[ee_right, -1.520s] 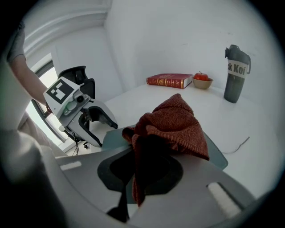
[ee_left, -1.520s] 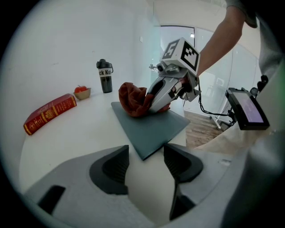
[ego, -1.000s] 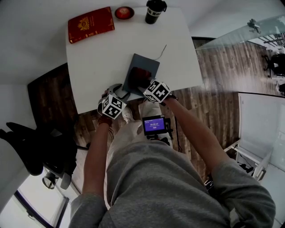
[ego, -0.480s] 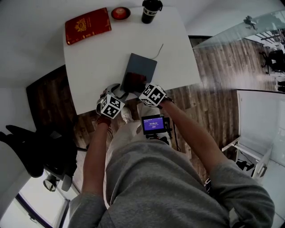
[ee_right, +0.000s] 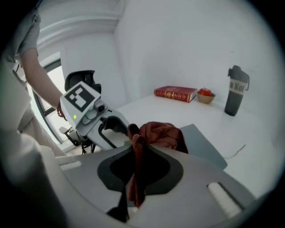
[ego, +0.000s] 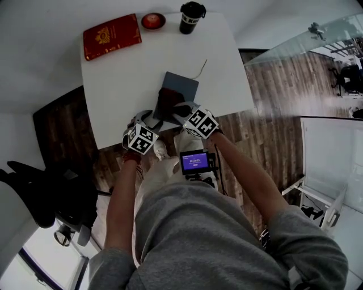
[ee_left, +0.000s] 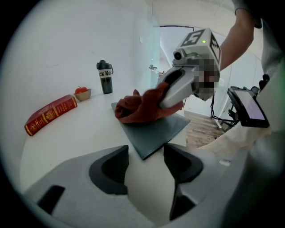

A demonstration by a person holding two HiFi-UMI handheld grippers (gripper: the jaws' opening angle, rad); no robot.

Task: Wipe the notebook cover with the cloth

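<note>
Jaws: right gripper [ee_right: 135,160] pinched crumpled red cloth [ee_right: 158,133]; left gripper [ee_left: 144,164] gaped, empty.
Bowl [ee_left: 83,94]: far, held something red.
Notebook [ee_left: 156,127]: flat, grey.

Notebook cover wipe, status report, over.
Right gripper shut on cloth, cloth bunched on notebook. Left gripper open, empty, near its corner. Red book, bowl, bottle far off.

The notebook [ego: 184,85] lies on the table [ego: 113,79], near the edge by the person. The cloth [ego: 166,102] sits on the notebook's near end, pinched in the right tool [ee_right: 133,147]. The left tool [ee_left: 146,156] is just left of the notebook's near corner. Far back, a book [ego: 112,36] lies left, a bowl [ego: 153,21] beside it, and a bottle [ego: 190,17] right.
</note>
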